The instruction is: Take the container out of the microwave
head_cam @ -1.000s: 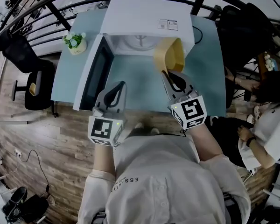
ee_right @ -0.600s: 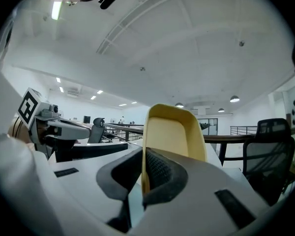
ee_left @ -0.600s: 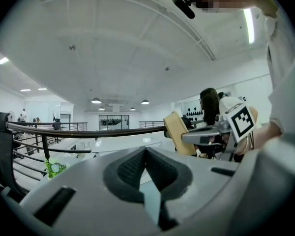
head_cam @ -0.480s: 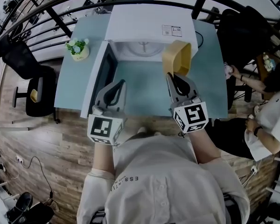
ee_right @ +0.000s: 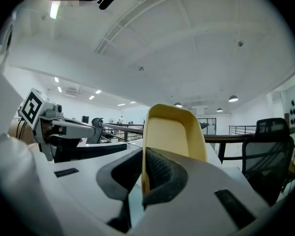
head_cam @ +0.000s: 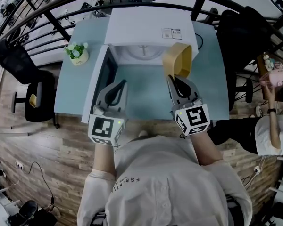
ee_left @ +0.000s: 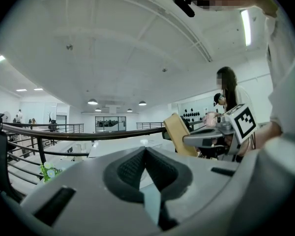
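Right gripper (head_cam: 171, 78) is clenched on the wall of the yellow container (head_cam: 177, 59). In the right gripper view its pads (ee_right: 157, 168) pinch that thin wall edge-on, and the container (ee_right: 173, 132) stands up past the jaws, open side turned to my right. From the head view I see it held tilted on edge above the table, just in front of the microwave (head_cam: 148, 27) at the right end of its open front. Whether it touches the microwave I cannot tell.

Left gripper (head_cam: 123, 84) is closed with nothing in it. In its own view the left gripper (ee_left: 145, 150) has its dark pads meeting at the tip. It hangs over the table's near edge, beside the microwave door (head_cam: 100, 79), which is swung wide open to the left. The white turntable (head_cam: 142, 51) shows inside the cavity.

I read the table (head_cam: 71, 91) as a pale blue-green top, with a small potted plant (head_cam: 77, 52) near its far left corner. Wood-plank floor (head_cam: 47, 145) lies below, with a cable (head_cam: 35, 161) trailing across it and a black office chair (head_cam: 26, 72) at the left. A black railing (head_cam: 61, 4) curves behind the table. Another person (head_cam: 273, 131) sits at the right. Round ceiling lamps (ee_left: 92, 102) hang in the white hall beyond.
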Motion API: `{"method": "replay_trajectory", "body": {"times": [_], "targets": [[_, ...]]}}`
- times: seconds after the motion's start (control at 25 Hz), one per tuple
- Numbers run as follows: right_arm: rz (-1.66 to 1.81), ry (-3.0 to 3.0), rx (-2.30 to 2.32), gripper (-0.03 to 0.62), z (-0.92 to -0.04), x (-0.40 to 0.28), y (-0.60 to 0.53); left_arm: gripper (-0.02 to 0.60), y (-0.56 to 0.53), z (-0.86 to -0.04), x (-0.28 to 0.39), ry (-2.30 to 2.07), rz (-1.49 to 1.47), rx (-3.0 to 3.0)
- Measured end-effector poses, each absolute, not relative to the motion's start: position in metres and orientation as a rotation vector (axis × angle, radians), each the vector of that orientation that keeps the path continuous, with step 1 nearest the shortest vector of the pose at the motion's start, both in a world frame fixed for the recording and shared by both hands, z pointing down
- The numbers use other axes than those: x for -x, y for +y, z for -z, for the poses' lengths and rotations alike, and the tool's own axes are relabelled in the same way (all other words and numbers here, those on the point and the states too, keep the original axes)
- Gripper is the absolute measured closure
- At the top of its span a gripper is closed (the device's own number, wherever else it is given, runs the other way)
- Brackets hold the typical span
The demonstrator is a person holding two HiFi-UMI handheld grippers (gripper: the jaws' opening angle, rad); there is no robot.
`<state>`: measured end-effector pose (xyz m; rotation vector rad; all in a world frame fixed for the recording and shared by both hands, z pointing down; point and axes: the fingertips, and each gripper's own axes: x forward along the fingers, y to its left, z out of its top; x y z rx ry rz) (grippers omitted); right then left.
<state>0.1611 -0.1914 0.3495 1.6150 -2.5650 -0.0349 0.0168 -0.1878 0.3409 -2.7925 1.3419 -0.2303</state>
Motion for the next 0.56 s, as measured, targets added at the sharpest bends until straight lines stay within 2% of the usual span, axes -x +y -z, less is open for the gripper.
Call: {"method": "replay_trajectory", "body": {"times": [0.56], "targets": [[0.023,-2.556,-1.630,0.571,-0.3505,-0.1642,-0.1902,0.588,-0.1894,-0.3371,-0.0197,1.330,0.216,2.797]]}}
